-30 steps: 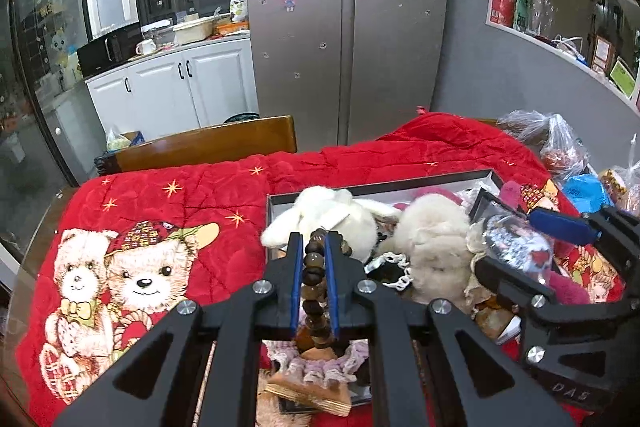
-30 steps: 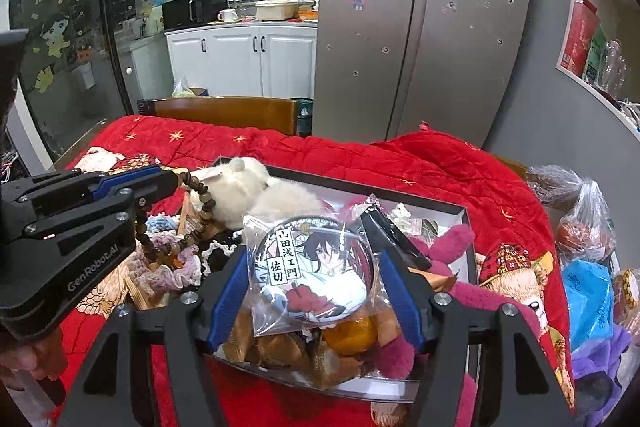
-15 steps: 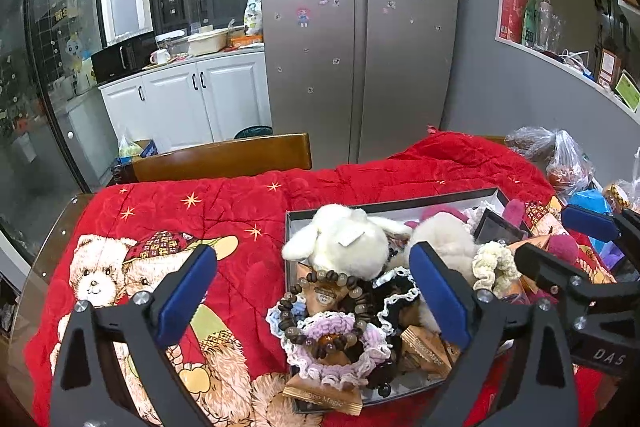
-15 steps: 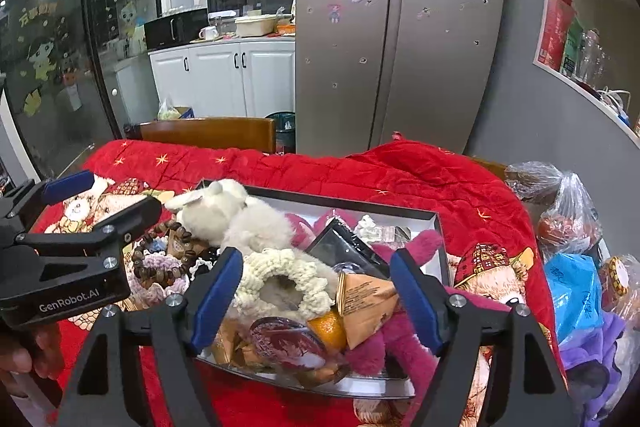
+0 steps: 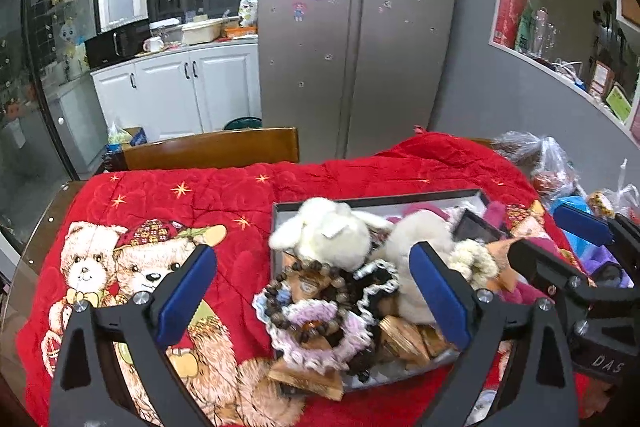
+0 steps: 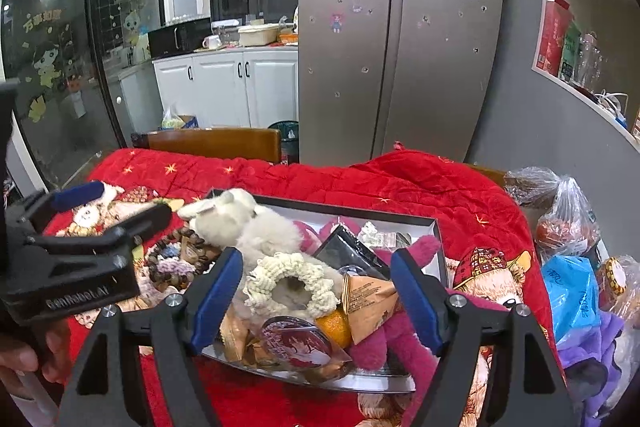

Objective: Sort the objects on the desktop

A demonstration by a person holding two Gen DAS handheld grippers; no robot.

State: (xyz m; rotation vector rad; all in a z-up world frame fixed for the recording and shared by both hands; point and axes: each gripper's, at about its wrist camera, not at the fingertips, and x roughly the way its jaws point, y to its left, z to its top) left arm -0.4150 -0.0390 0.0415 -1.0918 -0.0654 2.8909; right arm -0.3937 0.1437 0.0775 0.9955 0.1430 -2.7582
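Note:
A black tray point(image 5: 380, 201) on the red quilt is heaped with small things. A brown bead bracelet point(image 5: 304, 291) lies on a lilac frilly scrunchie, in front of a white plush point(image 5: 328, 235). My left gripper point(image 5: 312, 267) hangs open above the bracelet with nothing between its fingers. In the right wrist view a cream scrunchie point(image 6: 288, 283), a round wrapped badge point(image 6: 296, 343), an orange point(image 6: 336, 327) and a pink plush point(image 6: 400, 339) fill the tray's near end. My right gripper point(image 6: 316, 263) stands open over them, holding nothing.
The red quilt point(image 5: 180, 211) with bear prints covers the table. A wooden chair back point(image 5: 216, 147) stands behind it. Plastic bags point(image 6: 568, 219) and a blue packet crowd the right side. A person's hand point(image 6: 24, 359) grips the left tool.
My left gripper opened and let go of the bead bracelet, which now lies in the tray. My right gripper widened and dropped the badge at the tray's front. Both have drawn back a little.

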